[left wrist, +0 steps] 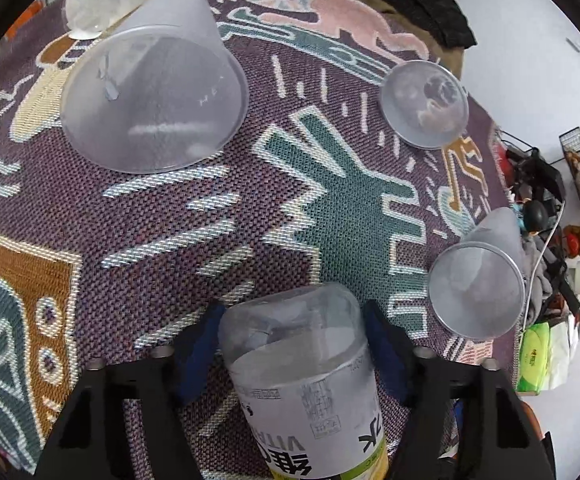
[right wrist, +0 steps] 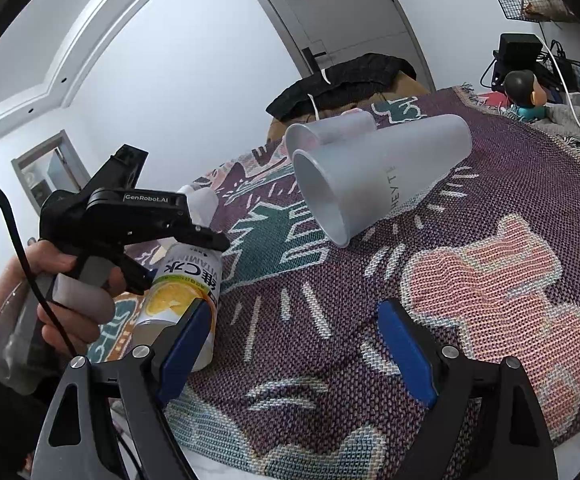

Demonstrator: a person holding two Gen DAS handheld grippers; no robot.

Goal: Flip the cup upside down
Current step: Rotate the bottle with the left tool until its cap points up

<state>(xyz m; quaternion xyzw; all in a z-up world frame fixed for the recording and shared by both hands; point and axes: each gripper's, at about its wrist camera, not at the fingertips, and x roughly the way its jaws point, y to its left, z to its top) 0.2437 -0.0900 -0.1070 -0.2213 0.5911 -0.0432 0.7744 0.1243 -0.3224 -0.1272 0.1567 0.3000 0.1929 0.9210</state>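
Frosted cup (right wrist: 386, 176) lies on its side on the woven blanket (right wrist: 490, 300). Its long axis is roughly level, w/ the mouth facing left and toward the right wrist cam and the base pointing away to the right. A smaller cup (right wrist: 330, 128) is just behind it, also on its side. The right gripper (right wrist: 294, 312) is nearer: the cup sits straight ahead and a bit right of its centreline, well apart, and the blue pads are spread wide w/ nothing between them. The left gripper (left wrist: 292, 312) is clamped on a labelled clear bottle (left wrist: 298, 360), so it's busy. The left cam shows three frosted cups (can't match which is which). Likely next step: the right gripper reaches fwd, takes the cup across its side wall, then turns it mouth-down.
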